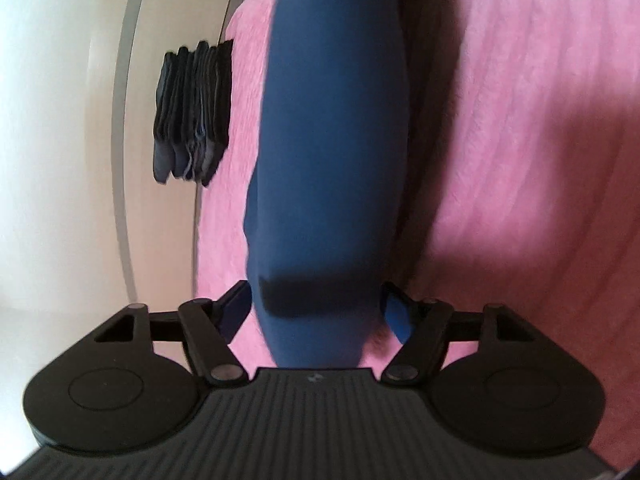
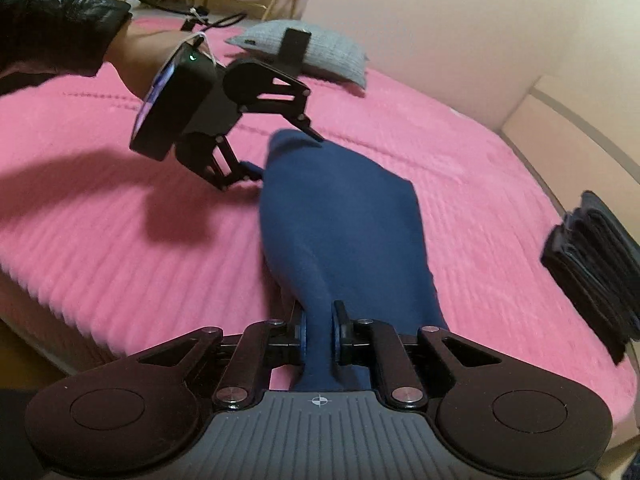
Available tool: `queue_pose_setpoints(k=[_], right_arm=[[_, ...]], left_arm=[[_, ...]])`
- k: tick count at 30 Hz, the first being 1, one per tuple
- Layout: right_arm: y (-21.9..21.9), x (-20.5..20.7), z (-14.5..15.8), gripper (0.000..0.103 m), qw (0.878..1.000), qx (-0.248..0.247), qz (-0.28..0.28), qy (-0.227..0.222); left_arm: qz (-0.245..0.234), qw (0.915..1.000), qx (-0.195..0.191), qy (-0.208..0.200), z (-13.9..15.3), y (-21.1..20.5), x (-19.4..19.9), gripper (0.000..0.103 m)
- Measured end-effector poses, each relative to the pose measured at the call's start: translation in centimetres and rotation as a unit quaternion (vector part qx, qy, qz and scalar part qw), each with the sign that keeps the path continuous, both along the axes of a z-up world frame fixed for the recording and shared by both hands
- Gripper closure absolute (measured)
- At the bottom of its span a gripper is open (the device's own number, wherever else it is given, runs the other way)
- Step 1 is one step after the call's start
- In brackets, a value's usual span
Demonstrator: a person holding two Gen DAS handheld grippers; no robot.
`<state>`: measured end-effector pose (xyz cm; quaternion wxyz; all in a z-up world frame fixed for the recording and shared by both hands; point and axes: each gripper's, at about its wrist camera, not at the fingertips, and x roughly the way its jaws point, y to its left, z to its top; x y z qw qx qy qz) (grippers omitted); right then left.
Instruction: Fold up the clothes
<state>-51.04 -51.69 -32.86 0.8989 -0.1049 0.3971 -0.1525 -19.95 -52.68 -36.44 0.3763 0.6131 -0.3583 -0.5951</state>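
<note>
A dark blue garment (image 2: 340, 220), bunched into a long band, stretches across the pink bedspread (image 2: 120, 220) between both grippers. My right gripper (image 2: 320, 332) is shut on its near end, and the cloth is pinched thin between the pads. At the far end, my left gripper (image 2: 286, 154) is rolled on its side with its fingers apart, one above the cloth and one beside it. In the left wrist view the garment (image 1: 328, 140) runs between the spread fingers of the left gripper (image 1: 316, 308) and fills most of the gap. I see no pinch there.
A stack of folded dark clothes (image 2: 596, 264) sits by the bed's right edge and also shows as a stack (image 1: 192, 116) in the left wrist view. A grey pillow (image 2: 308, 52) lies at the head of the bed. A hand in a black sleeve (image 2: 52, 20) holds the left gripper. A pale wardrobe (image 1: 168, 40) stands beyond the bed.
</note>
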Motion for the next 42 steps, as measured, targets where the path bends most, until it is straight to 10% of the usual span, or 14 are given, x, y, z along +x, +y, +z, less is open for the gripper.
queue_pose_setpoints(k=[4,7,12,14,15,18,25,33,38,42], right_arm=[[1.4,-0.3,-2.2,0.087,0.999,-0.041,0.020,0.028],[3.3,0.1,-4.1,0.032,0.995,-0.085,0.031,0.036],[4.4,1.8,-7.6,0.033,0.988,-0.130,0.056,0.062],[4.0,2.2,-8.9,0.051,0.980,-0.172,0.059,0.081],[3.4,2.1,-8.8,0.080,0.979,-0.176,0.057,0.087],[1.2,1.3,-6.5,0.093,0.982,-0.161,0.061,0.078],[-4.5,3.3,3.2,0.094,0.978,-0.172,0.118,0.013],[-5.7,11.7,9.5,0.094,0.936,-0.226,0.252,-0.097],[-1.3,11.2,3.3,0.094,0.906,-0.233,0.344,-0.079],[1.6,8.7,-4.6,0.094,0.892,-0.201,0.406,-0.007]], left_arm=[[0.038,0.9985,0.024,0.031,0.5,-0.3,-0.5,0.070],[0.076,0.9933,0.047,0.074,2.1,-0.4,-0.6,0.073],[0.127,0.9765,0.093,0.147,5.3,-0.8,-0.5,0.073],[0.137,0.9725,0.104,0.157,6.1,-0.5,-0.6,0.073],[0.140,0.9712,0.108,0.160,6.5,-0.2,-0.6,0.073],[0.149,0.9670,0.117,0.170,7.6,0.8,-0.7,0.073],[0.199,0.9496,0.115,0.213,12.5,1.4,1.5,0.074],[0.335,0.9210,-0.001,0.199,22.5,7.4,5.4,0.075],[0.409,0.9008,-0.018,0.144,17.9,15.8,0.2,0.072],[0.470,0.8646,0.052,0.171,8.7,21.1,-6.1,0.066]])
